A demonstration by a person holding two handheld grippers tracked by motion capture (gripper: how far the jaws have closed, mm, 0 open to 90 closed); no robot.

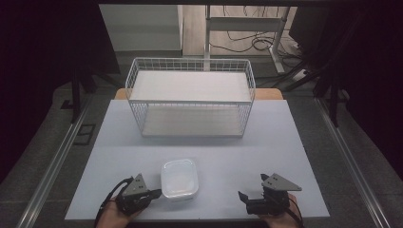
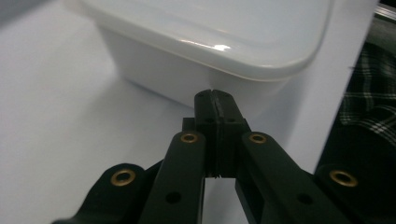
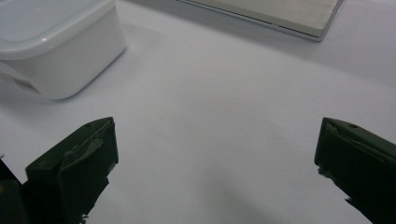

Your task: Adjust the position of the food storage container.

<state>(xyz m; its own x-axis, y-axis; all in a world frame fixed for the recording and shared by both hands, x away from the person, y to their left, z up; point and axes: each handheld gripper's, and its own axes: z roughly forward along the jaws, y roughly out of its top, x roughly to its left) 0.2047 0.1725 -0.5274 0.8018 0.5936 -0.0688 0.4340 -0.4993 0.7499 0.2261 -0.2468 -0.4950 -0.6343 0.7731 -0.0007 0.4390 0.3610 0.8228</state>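
White wire rack (image 1: 190, 97) at table (image 1: 294, 142) back, cables (image 1: 244, 42) on floor

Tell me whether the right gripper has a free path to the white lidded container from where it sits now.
Probably yes. The right gripper stands open on the table, with bare tabletop between it and the white lidded container. The left gripper, shut, is at the container's opposite side and does not block that approach.

Right hand-held gripper (image 3: 215, 163): jaws spread wide apart, nothing between them, just bare white worktop (image 3: 224, 107). White lidded container (image 3: 51, 42) sits at upper left, well clear of the jaws. Flat shelf base (image 3: 280, 14) along the far edge.
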